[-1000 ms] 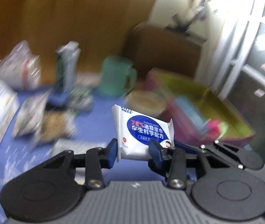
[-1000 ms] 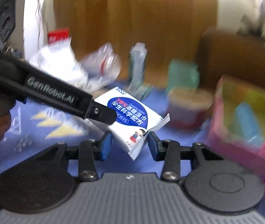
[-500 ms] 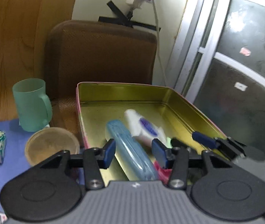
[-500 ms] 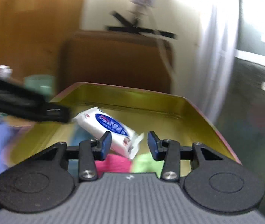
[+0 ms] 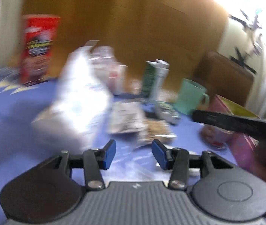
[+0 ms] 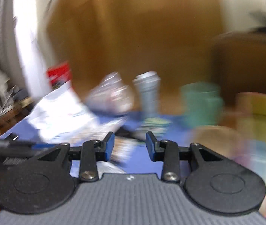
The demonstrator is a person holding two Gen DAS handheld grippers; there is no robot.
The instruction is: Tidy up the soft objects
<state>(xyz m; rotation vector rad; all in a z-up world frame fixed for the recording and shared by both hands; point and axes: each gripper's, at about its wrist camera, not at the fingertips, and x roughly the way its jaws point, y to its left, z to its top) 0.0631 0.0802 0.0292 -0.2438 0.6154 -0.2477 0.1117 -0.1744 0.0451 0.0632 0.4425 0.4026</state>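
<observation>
Both views are smeared with motion, so only coarse shapes can be read. The left gripper (image 5: pixel 134 154) has its blue pads apart with nothing between them. The right gripper (image 6: pixel 130 147) has just been closing a little, yet its jaws also stand apart and carry nothing.

The soft things left to sort are loose packets on the blue tablecloth (image 5: pixel 11 116). A large white bag (image 5: pixel 80 97) lies ahead and to the left of the left gripper, toward the table's left edge, its long axis running away from the camera (its print is illegible). A speckled packet (image 5: pixel 125 118) sits just ahead of the same jaws, slightly right.

The yellow-lined tin (image 6: pixel 264 112) stands at the table's right edge, beside a green mug (image 5: pixel 191 97). Judging by position, the left gripper is nearer the packets and the right nearer the tin.
</observation>
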